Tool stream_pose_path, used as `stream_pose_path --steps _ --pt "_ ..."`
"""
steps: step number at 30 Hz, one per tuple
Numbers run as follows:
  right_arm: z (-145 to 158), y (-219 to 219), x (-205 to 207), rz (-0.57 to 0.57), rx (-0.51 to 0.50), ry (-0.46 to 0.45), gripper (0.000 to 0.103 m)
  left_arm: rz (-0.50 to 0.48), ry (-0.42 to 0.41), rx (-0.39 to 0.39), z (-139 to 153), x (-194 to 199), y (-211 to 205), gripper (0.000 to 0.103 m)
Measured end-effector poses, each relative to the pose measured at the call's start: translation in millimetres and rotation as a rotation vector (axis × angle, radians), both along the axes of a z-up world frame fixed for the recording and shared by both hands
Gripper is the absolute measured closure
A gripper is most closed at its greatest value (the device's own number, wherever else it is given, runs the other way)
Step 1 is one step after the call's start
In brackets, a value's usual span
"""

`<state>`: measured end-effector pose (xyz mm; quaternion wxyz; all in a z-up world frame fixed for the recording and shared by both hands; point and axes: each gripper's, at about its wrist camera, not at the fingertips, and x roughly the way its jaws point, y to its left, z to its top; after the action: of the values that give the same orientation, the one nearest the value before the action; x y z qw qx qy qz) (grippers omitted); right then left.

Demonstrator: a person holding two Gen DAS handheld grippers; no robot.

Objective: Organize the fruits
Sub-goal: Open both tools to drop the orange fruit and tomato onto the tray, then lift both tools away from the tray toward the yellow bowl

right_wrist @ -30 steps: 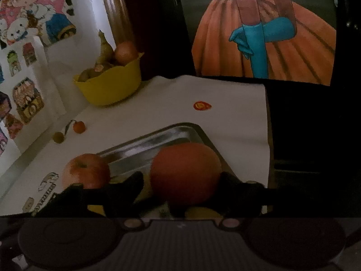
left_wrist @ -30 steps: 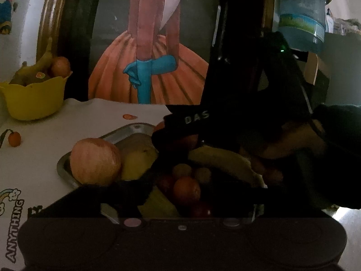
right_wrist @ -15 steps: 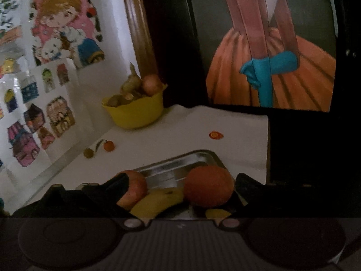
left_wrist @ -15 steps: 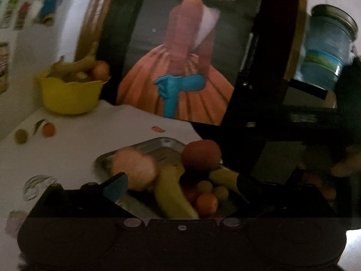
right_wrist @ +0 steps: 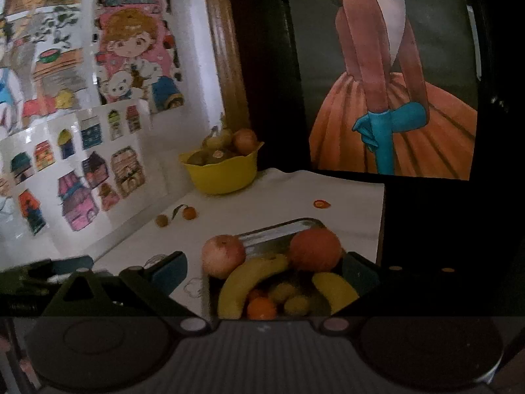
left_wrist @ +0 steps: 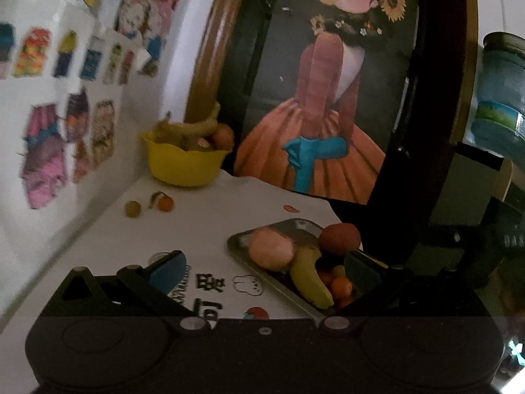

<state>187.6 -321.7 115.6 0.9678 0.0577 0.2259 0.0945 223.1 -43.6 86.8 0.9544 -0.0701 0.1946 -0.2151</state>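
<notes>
A metal tray (left_wrist: 242,239) (right_wrist: 272,233) on the white cloth holds a pale apple (left_wrist: 270,251) (right_wrist: 223,256), an orange (left_wrist: 339,239) (right_wrist: 315,249), a banana (left_wrist: 310,279) (right_wrist: 246,282), a second banana (right_wrist: 334,289) and several small fruits (right_wrist: 262,307). My left gripper (left_wrist: 262,269) is open and empty, above the table left of the tray. My right gripper (right_wrist: 262,269) is open and empty, just above the tray's near end.
A yellow bowl (left_wrist: 183,164) (right_wrist: 223,174) with bananas and round fruit stands at the back by the wall. Two small loose fruits (left_wrist: 165,203) (right_wrist: 188,212) lie in front of it. A framed painting (left_wrist: 321,98) leans behind the table.
Both grippers have pulled back and up from the tray. The right gripper let go of the orange, which now sits on the tray. The left view has swung left.
</notes>
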Motion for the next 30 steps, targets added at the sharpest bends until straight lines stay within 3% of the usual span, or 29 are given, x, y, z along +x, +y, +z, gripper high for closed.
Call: stream_pose_path --steps 11,23,30 --pt "-17.2 33.5 -62.6 0.083 -0.066 0.051 0.0 0.074 -0.028 0.035 13.8 -54.7 29.8 0.001" --pt "-50.8 82.5 -108.4 0.166 -0.072 0.177 0.0 0.123 0.01 0.091 -7.0 -90.7 62.0 0.001" --pt "-68.2 113.3 -111.8 0.206 -0.079 0.234 0.0 0.166 0.068 0.074 -20.9 -90.5 86.6 0.001"
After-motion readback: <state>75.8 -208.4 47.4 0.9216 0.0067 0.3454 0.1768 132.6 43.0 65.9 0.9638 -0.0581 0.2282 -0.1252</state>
